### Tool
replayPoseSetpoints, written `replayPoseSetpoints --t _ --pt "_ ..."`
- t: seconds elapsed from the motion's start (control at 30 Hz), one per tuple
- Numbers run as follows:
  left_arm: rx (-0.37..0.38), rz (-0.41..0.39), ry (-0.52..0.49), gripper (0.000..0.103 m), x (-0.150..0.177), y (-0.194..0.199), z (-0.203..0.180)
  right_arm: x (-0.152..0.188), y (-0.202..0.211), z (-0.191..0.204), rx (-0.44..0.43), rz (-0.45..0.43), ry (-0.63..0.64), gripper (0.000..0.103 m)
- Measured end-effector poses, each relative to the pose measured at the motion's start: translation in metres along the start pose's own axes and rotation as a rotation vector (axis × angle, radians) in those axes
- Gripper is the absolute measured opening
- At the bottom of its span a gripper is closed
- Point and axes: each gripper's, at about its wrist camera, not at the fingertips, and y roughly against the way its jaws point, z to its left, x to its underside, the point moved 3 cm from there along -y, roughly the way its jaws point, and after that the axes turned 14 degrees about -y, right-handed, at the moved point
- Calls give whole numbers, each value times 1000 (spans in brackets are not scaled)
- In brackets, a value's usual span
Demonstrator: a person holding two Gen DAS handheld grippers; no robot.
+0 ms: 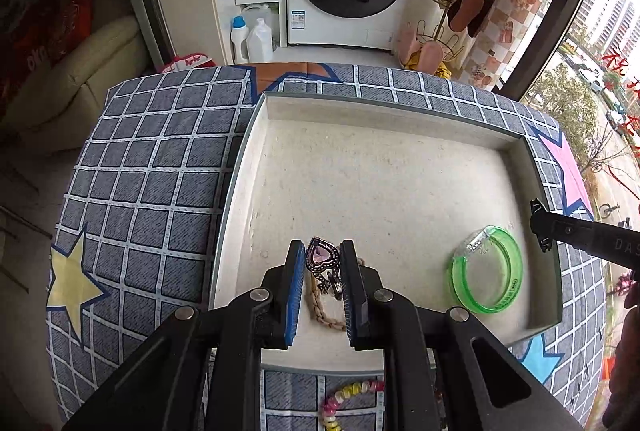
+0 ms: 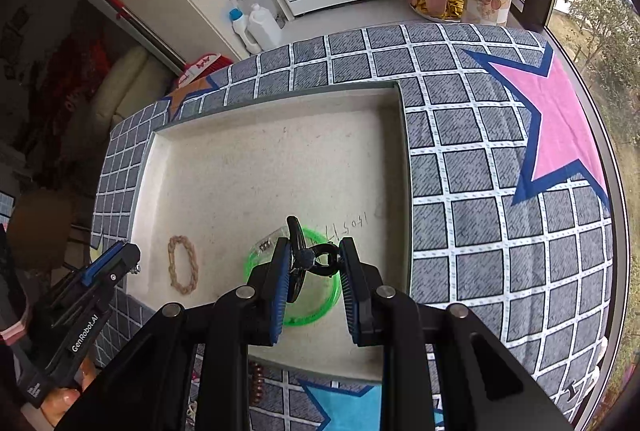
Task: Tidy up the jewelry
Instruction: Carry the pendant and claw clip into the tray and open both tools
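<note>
Lettering "GenRobot.AI" on left gripper (image 2: 120, 263)

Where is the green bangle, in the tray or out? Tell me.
In. The green bangle lies flat on the tray floor, inside its walls, near the right corner.

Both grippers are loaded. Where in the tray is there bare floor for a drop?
The far half of the tray is bare, wall to wall, and so is the middle strip between braided band and green bangle. The near edge is crowded: the band near-left, the bangle near-right.
</note>
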Motion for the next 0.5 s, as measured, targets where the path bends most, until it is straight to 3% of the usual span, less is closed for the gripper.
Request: replayPoseSetpoints --t 0.5 --pt "-68 40 -39 30 -11 -38 -7 -24 -43 -6 73 2 40 27"
